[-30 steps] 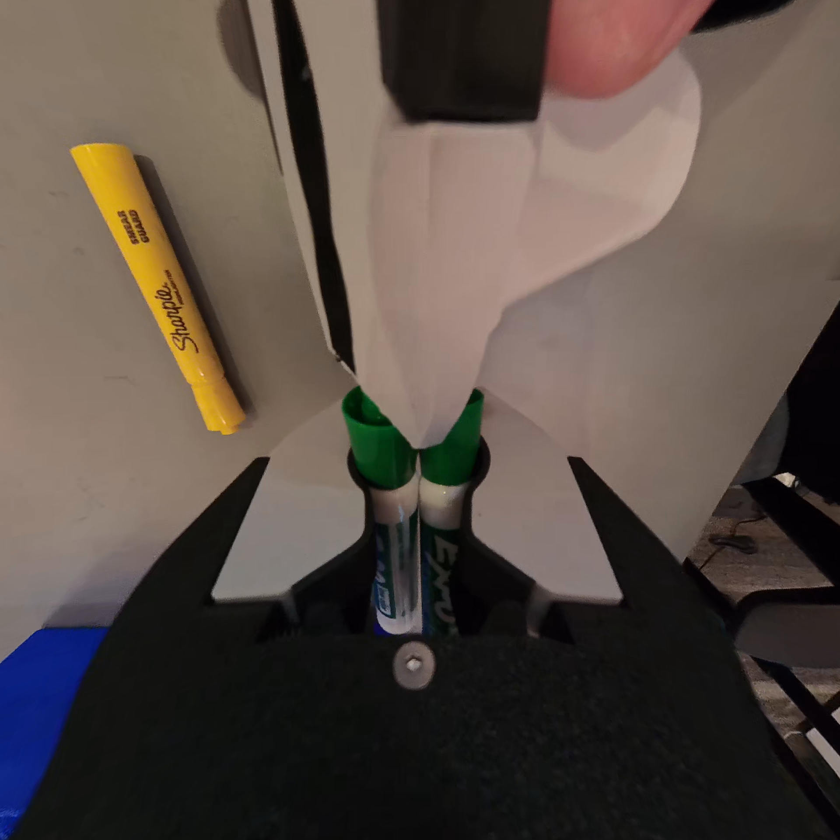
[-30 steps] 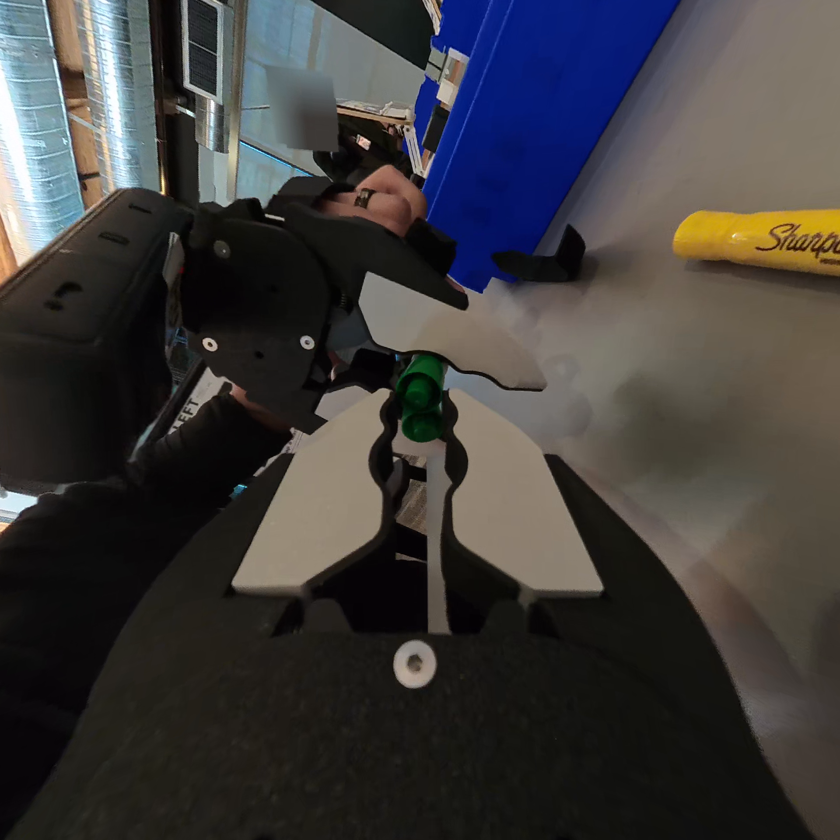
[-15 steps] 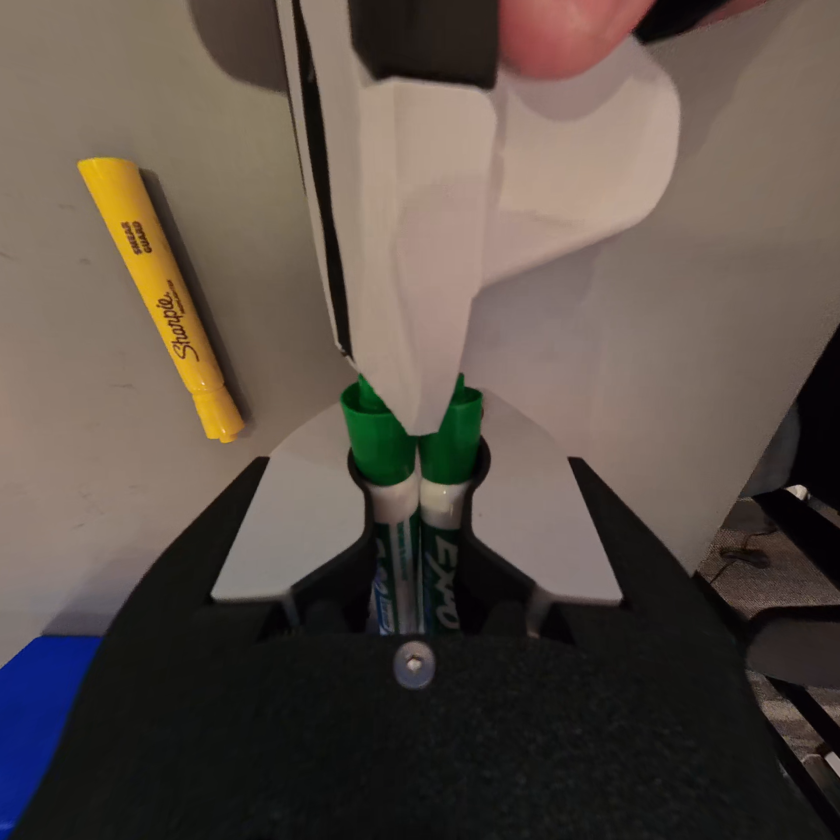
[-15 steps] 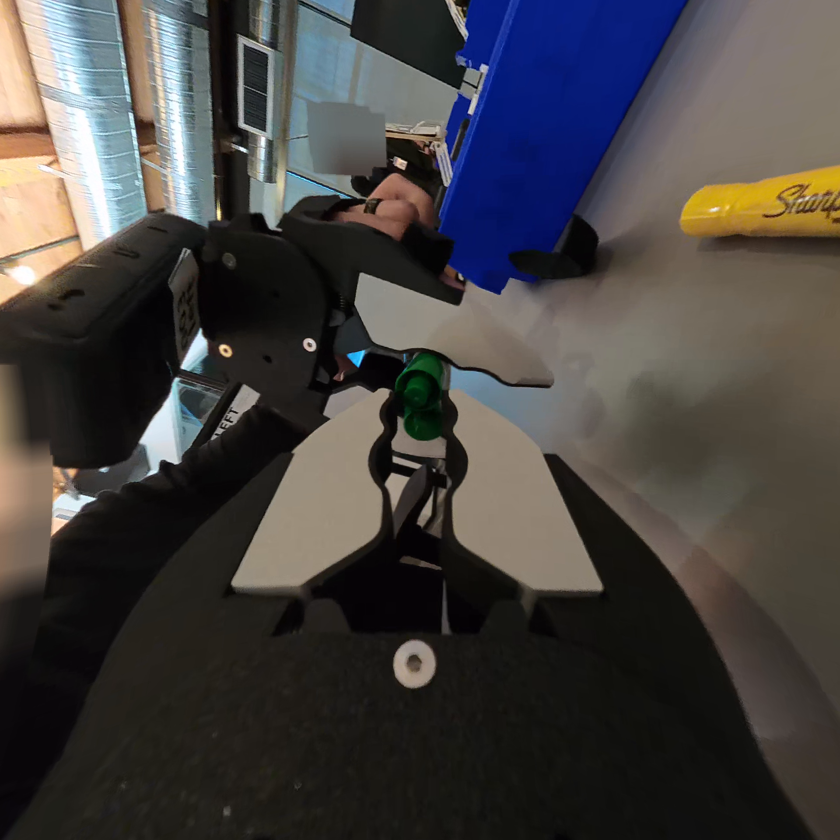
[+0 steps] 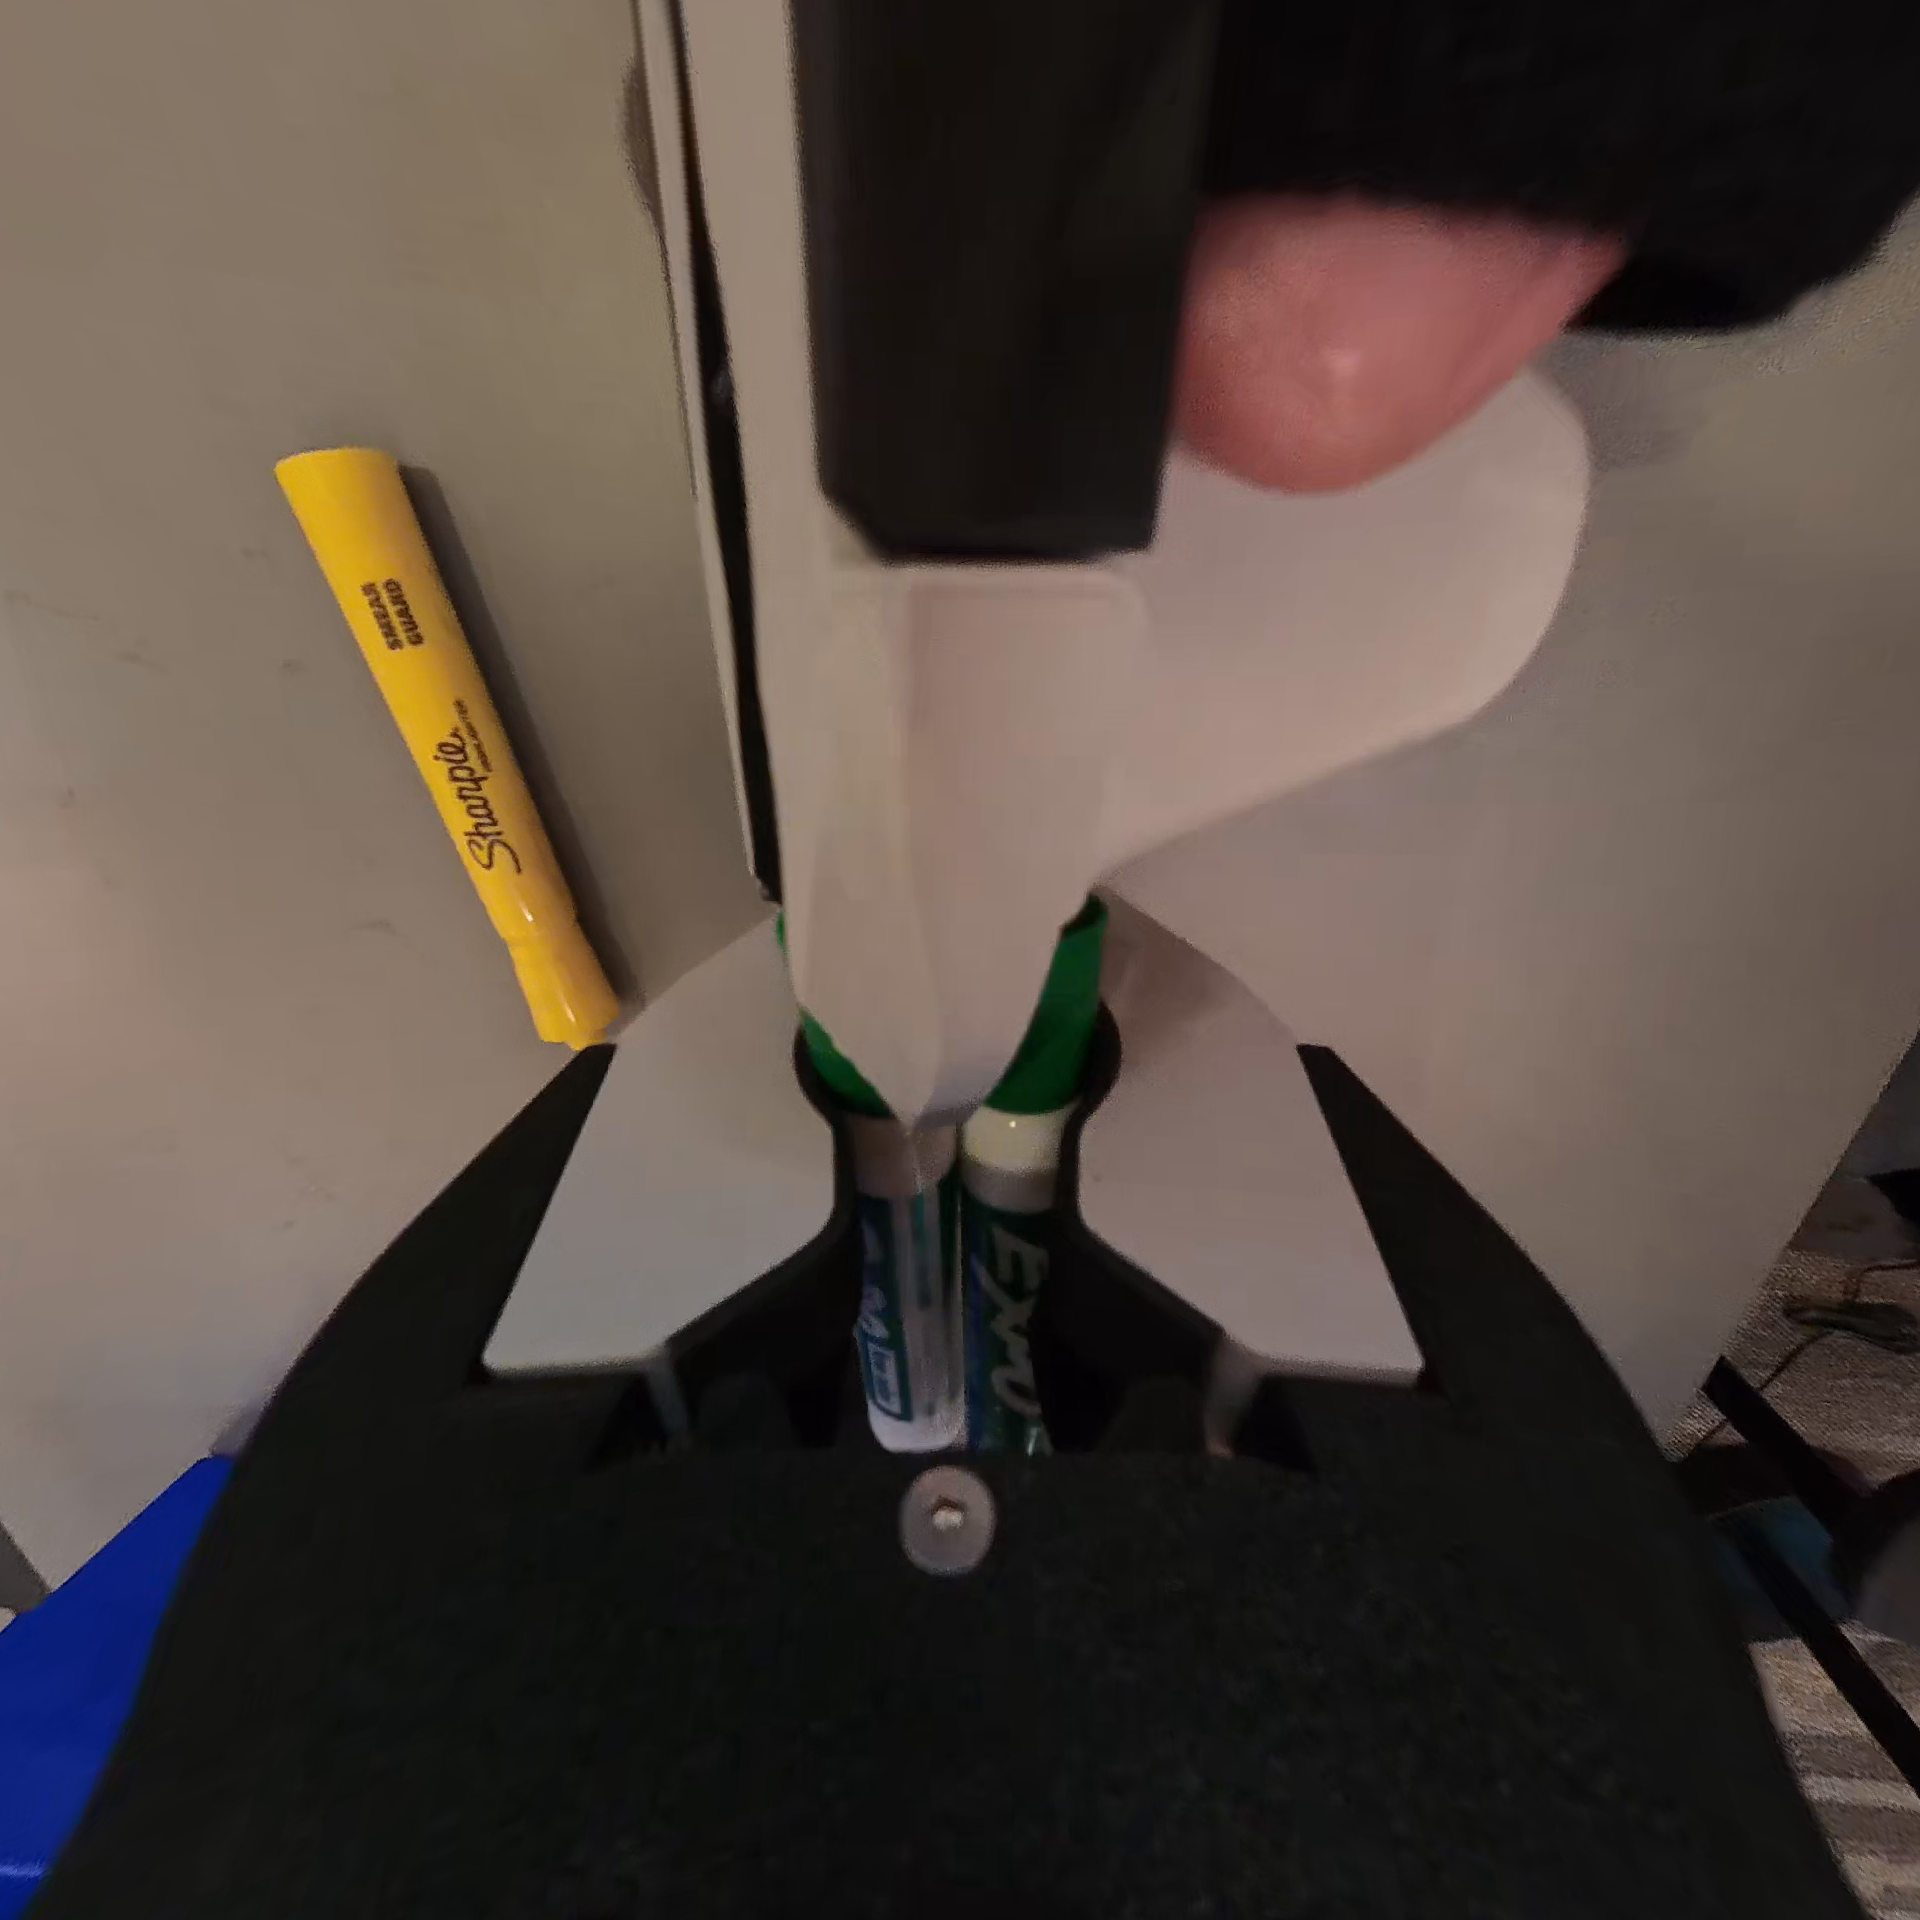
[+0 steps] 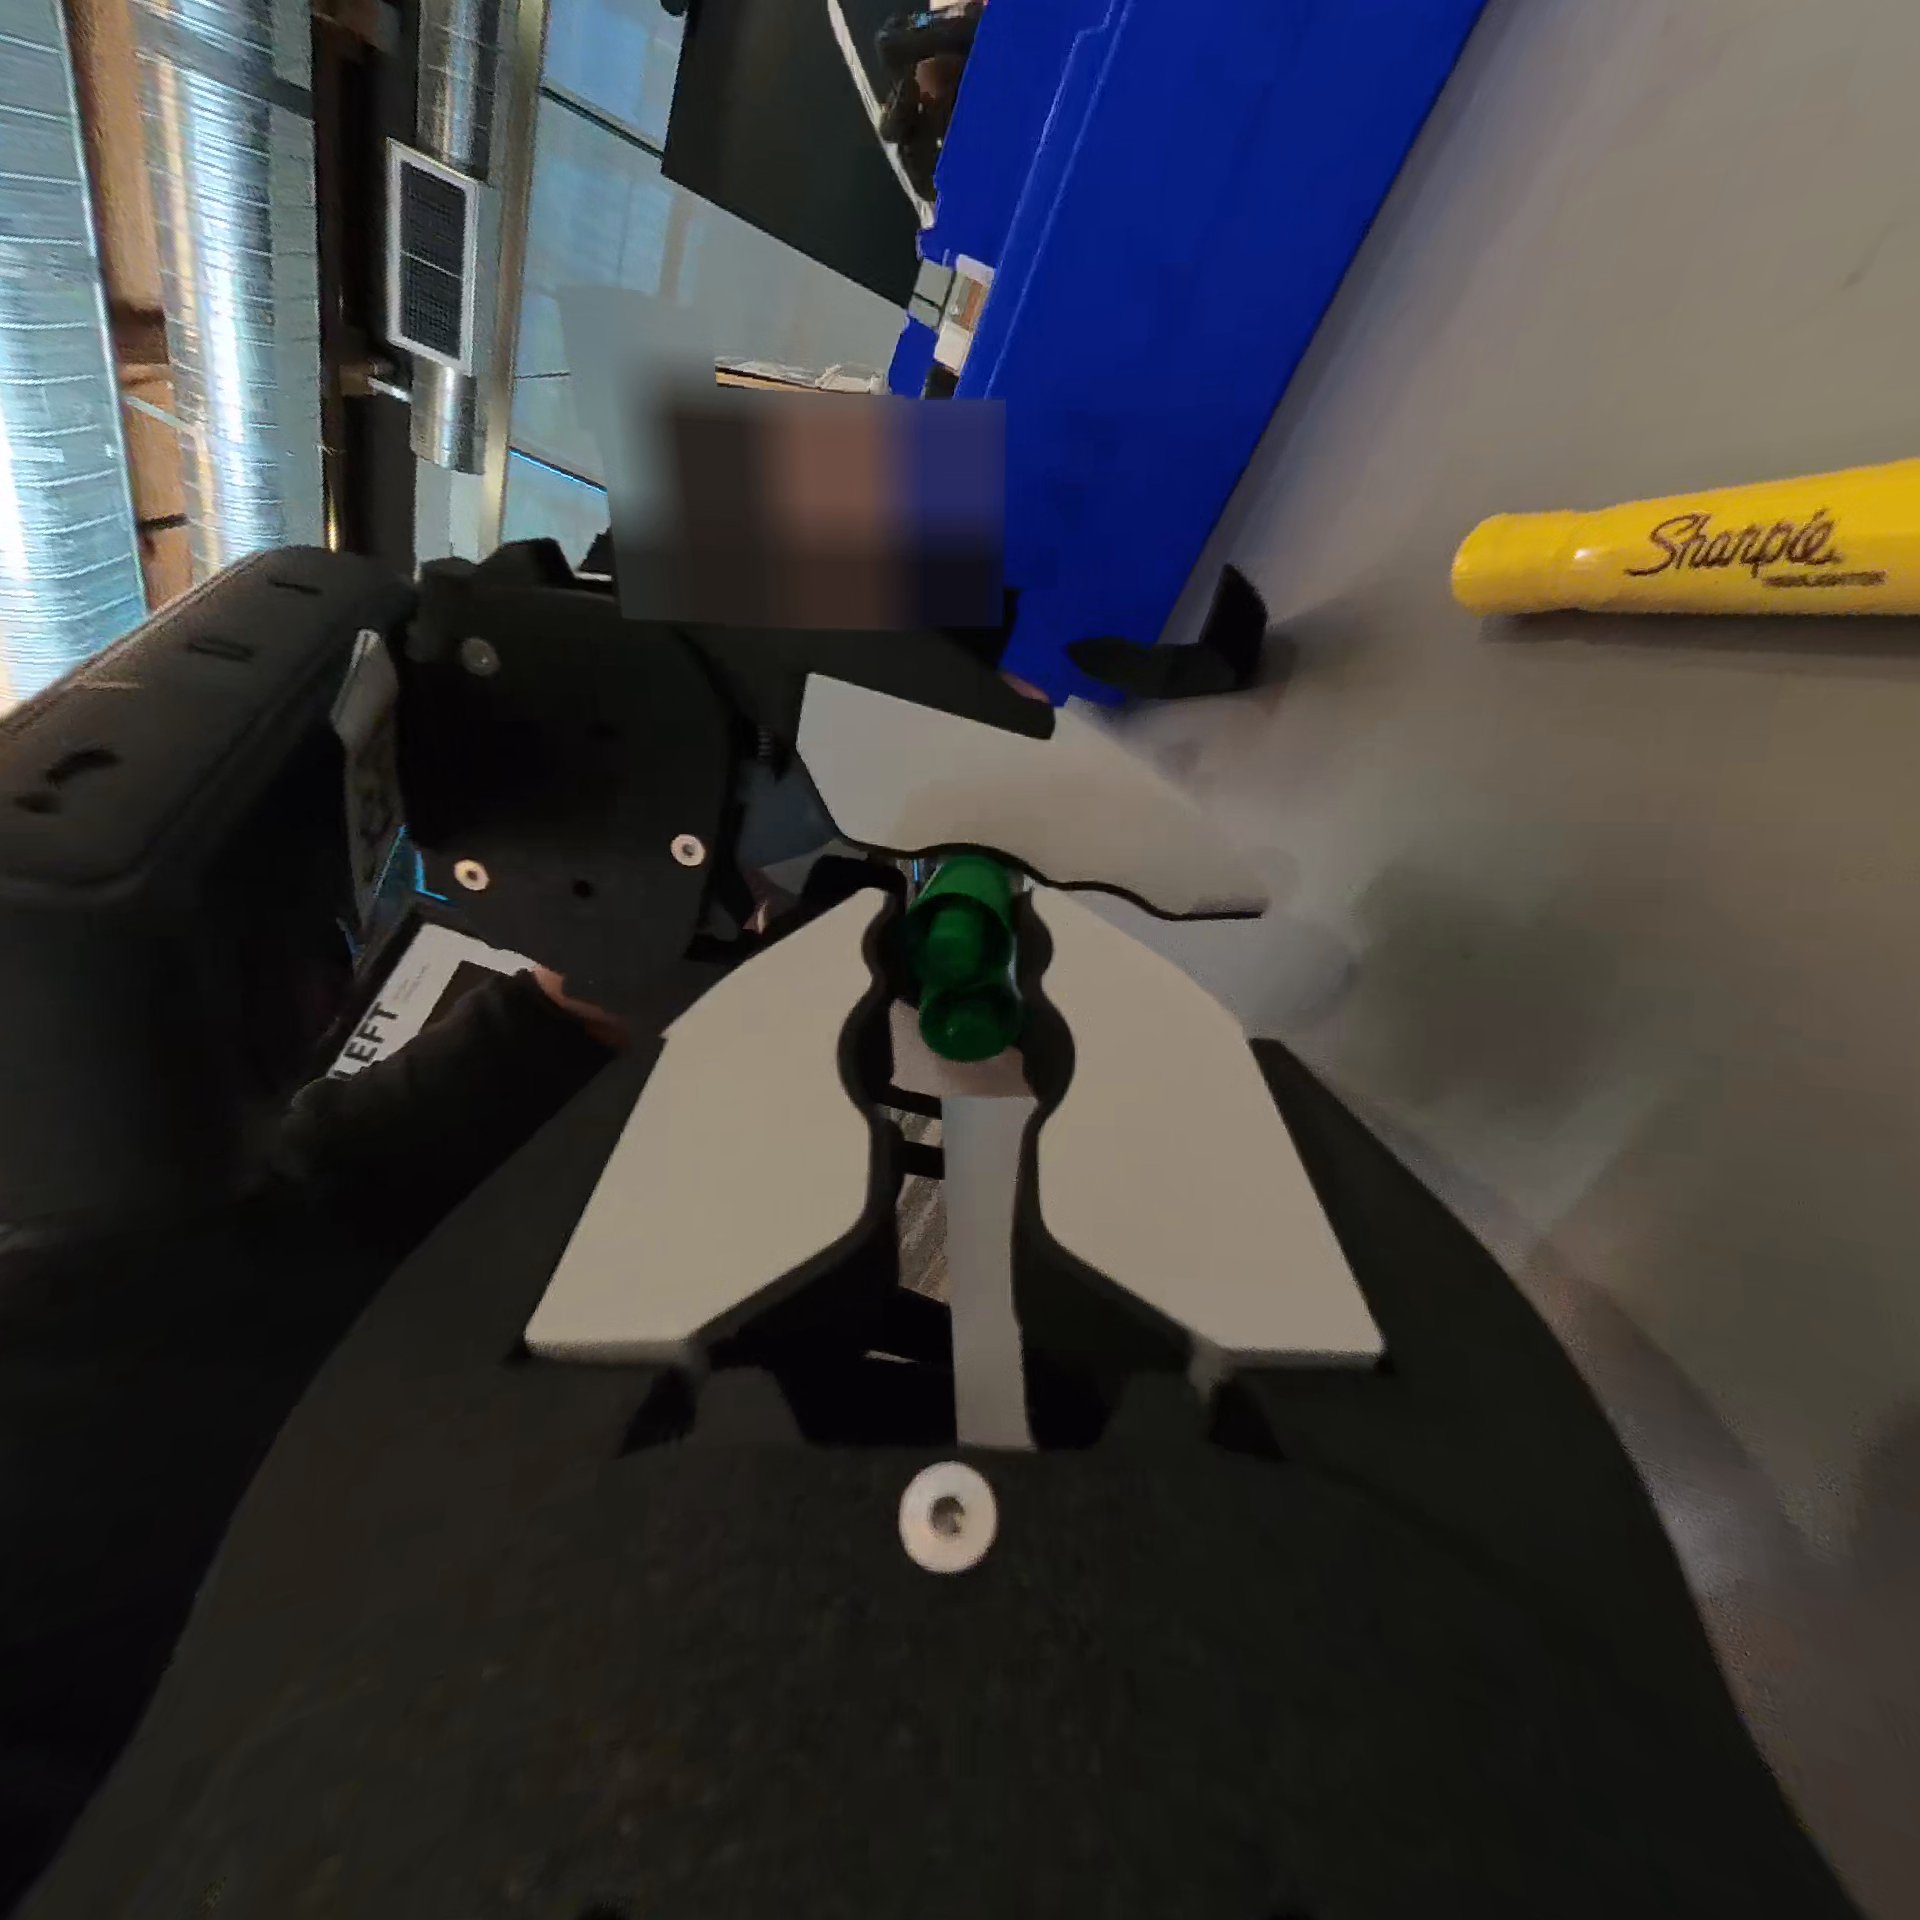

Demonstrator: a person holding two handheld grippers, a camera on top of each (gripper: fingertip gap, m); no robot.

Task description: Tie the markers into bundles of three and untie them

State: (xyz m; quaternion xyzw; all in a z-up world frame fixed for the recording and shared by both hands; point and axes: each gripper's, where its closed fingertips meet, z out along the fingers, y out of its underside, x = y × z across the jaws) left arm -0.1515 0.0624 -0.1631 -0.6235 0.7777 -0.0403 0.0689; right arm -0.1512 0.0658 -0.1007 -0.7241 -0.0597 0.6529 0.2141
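My left gripper (image 5: 951, 1049) is shut on two green markers (image 5: 1003, 1257), which lie side by side with their caps pointing forward. My right gripper (image 6: 961, 914) comes in from the opposite side, turned a quarter turn. Its jaws stand a narrow gap apart and straddle the green caps (image 6: 956, 977), which sit in the notch between the fingers. I cannot tell whether the fingers touch the caps. In the left wrist view one right finger (image 5: 935, 831) covers most of the caps. A yellow highlighter (image 5: 442, 743) lies on the grey table, to the left; it also shows in the right wrist view (image 6: 1683, 556).
A blue bin (image 6: 1164, 312) stands on the table behind the left gripper, with a small black clip (image 6: 1195, 655) at its foot. The table edge (image 5: 1766, 1195) runs down the right of the left wrist view, floor beyond. A hand (image 5: 1351, 343) holds the right gripper. There is about 6 cm between the tips of the two grippers. About 9 cm separates my left fingertips from the yellow highlighter (image 5: 442, 743). Look for it in the right wrist view (image 6: 1854, 532) too.
My right gripper has slid forward over the green caps, which now sit deeper between its fingers; its gap looks unchanged. My left gripper still holds the two markers.
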